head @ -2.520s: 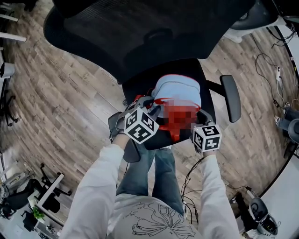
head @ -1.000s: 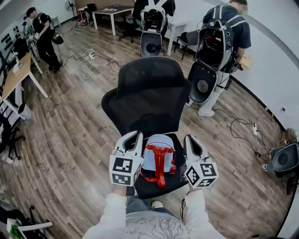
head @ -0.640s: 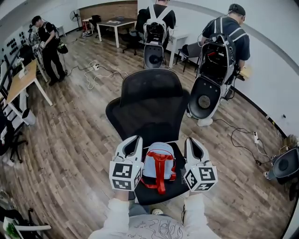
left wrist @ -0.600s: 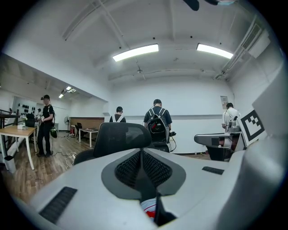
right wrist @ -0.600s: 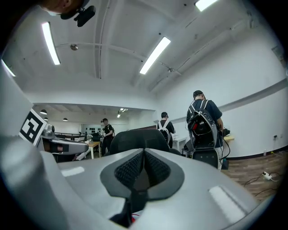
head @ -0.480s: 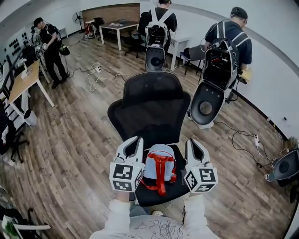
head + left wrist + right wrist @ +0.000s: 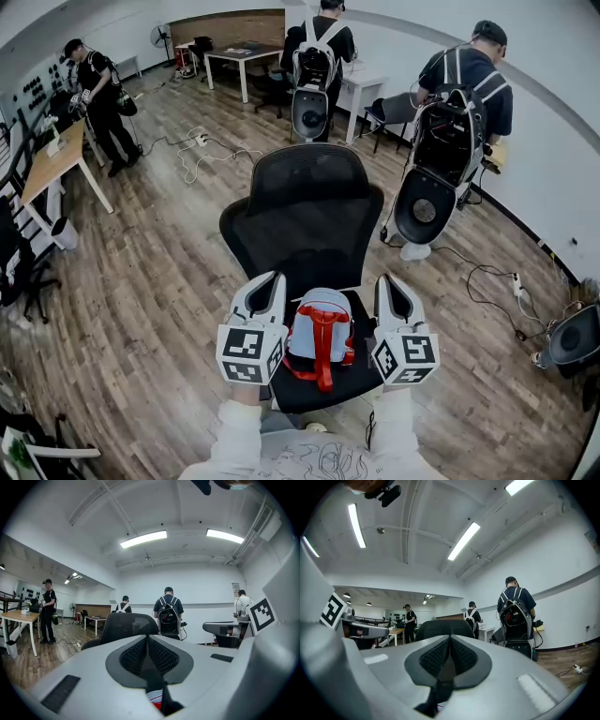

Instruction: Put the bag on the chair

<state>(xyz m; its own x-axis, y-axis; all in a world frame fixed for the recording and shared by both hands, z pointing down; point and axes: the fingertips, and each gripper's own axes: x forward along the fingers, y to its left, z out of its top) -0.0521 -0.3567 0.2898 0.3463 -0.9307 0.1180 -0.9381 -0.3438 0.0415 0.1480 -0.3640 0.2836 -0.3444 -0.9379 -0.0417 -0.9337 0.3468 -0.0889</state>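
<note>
At the bottom of the head view, your sleeves lead up to the two grippers. Your left gripper sits left of centre and your right gripper right of centre. Each one's own view shows its jaws pressed together with nothing between them. The bag, pale blue with red straps, stands upright between the two grippers, just beside each, on the black seat of the chair. The chair's mesh backrest rises behind it toward the middle of the frame. Beyond the chair, on the wooden floor, cables trail at upper left. One person stands by a desk at far left. Two more wear backpack rigs, one at top centre and one at upper right.
</note>
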